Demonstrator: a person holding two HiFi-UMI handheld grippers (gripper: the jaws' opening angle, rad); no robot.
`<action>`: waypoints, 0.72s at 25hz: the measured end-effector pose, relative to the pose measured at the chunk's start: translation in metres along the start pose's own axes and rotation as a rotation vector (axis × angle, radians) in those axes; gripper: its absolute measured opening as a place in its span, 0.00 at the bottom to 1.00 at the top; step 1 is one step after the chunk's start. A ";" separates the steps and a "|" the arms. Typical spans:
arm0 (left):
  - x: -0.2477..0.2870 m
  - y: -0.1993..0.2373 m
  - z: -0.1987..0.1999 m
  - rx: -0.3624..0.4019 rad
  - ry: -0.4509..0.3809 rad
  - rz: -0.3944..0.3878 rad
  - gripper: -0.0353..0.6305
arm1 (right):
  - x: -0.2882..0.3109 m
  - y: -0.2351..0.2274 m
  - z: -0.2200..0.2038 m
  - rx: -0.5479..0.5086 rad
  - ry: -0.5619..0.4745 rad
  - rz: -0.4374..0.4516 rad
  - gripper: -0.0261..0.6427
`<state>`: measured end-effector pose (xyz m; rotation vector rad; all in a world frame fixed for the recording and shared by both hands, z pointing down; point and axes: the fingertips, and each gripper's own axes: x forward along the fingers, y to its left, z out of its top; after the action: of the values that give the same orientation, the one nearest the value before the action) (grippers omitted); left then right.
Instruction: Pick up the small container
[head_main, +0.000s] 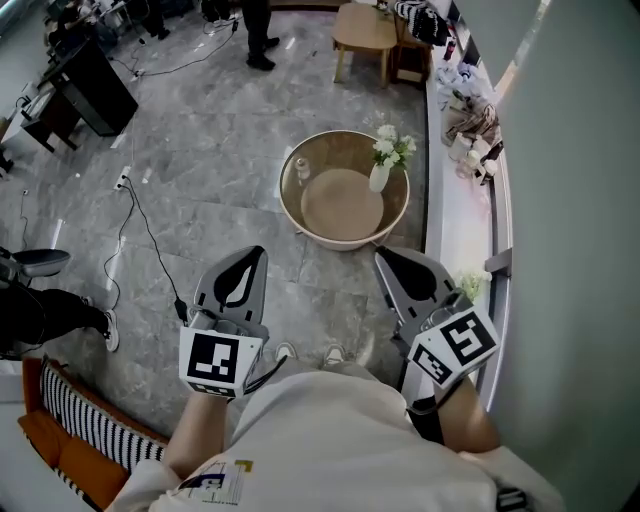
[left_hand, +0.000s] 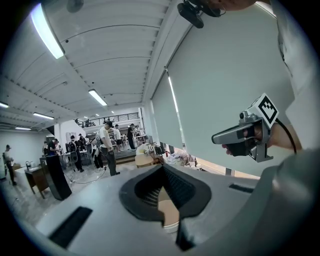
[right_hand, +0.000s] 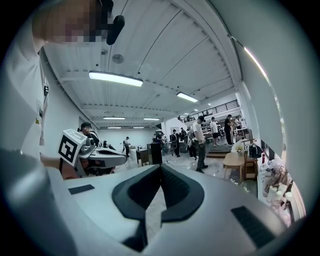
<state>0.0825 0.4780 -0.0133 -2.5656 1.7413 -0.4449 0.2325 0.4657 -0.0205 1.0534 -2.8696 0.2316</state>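
A round tan table with a raised rim (head_main: 292, 205) stands on the grey floor ahead of me. On it sit a white vase of pale flowers (head_main: 381, 172) and, by the left rim, a small pale round container (head_main: 301, 168). My left gripper (head_main: 261, 252) hovers short of the table's near left side, jaws shut and empty. My right gripper (head_main: 379, 254) hovers at the near right side, also shut and empty. In the left gripper view the shut jaws (left_hand: 162, 168) frame a bit of tan table (left_hand: 169, 214), and the right gripper (left_hand: 239, 135) shows beside them. The right gripper view shows its own shut gripper (right_hand: 160, 167) and the left gripper (right_hand: 97, 158).
A white window ledge (head_main: 452, 225) with clutter runs along the right wall. A small wooden table (head_main: 364, 30) stands at the back, a black cabinet (head_main: 95, 85) at the far left, and cables (head_main: 140, 215) trail over the floor. A striped and orange cushion (head_main: 75, 430) lies at lower left. People stand in the distance.
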 end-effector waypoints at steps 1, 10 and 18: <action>0.001 -0.003 -0.002 0.003 0.004 0.004 0.06 | -0.001 -0.003 -0.001 -0.002 0.001 0.003 0.05; 0.014 -0.017 -0.001 -0.014 -0.010 0.025 0.06 | -0.003 -0.024 -0.014 0.001 0.015 0.011 0.05; 0.028 0.000 -0.006 -0.003 -0.041 0.034 0.06 | 0.013 -0.030 -0.017 -0.021 0.010 0.002 0.05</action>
<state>0.0902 0.4534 -0.0008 -2.5242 1.7704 -0.3859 0.2425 0.4379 0.0010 1.0427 -2.8578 0.2061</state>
